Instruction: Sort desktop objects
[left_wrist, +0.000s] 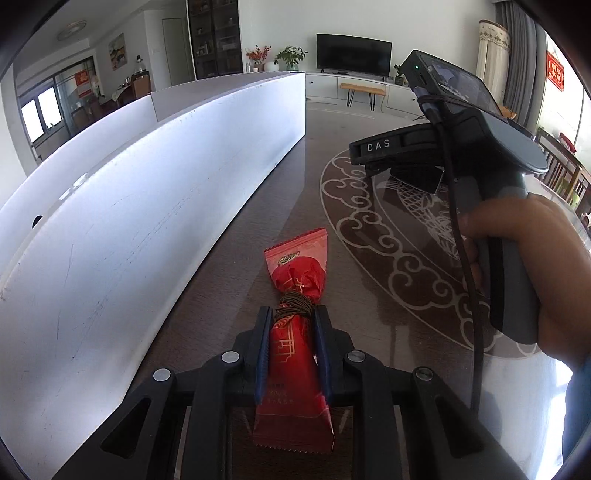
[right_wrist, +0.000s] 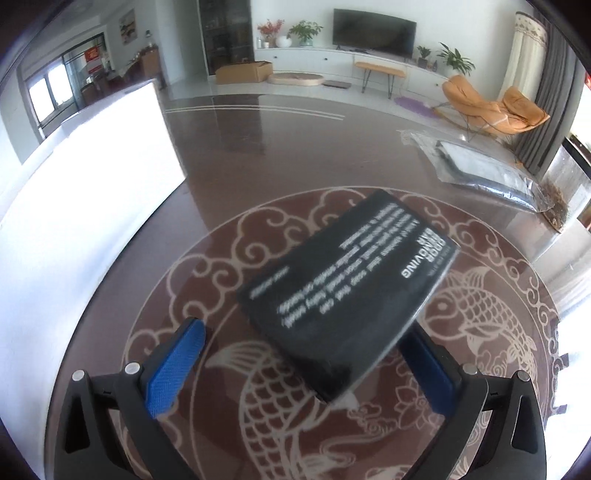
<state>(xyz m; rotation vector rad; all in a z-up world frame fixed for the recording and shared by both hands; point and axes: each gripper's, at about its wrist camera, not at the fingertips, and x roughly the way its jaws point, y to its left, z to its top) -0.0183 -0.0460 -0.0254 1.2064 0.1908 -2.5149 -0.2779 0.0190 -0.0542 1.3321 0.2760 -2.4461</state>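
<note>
My left gripper (left_wrist: 293, 314) is shut on a red snack packet (left_wrist: 299, 273) with brown cord wound round its middle; the packet's far end sticks out past the fingertips, over the dark table (left_wrist: 280, 184). In the right wrist view my right gripper (right_wrist: 303, 328) is open wide, its blue pads (right_wrist: 173, 369) far apart. A black box (right_wrist: 351, 284) with white print lies on the carp pattern just ahead, blurred, its near corner hiding the right fingertip. In the left wrist view the same black box (left_wrist: 417, 181) shows under the right gripper's body, held by a hand (left_wrist: 535, 266).
A long white panel (left_wrist: 147, 206) stands along the table's left side, also bright in the right wrist view as the white panel (right_wrist: 85, 206). A clear plastic bag (right_wrist: 480, 170) with a flat item lies far right, near a glass vessel (right_wrist: 565, 192).
</note>
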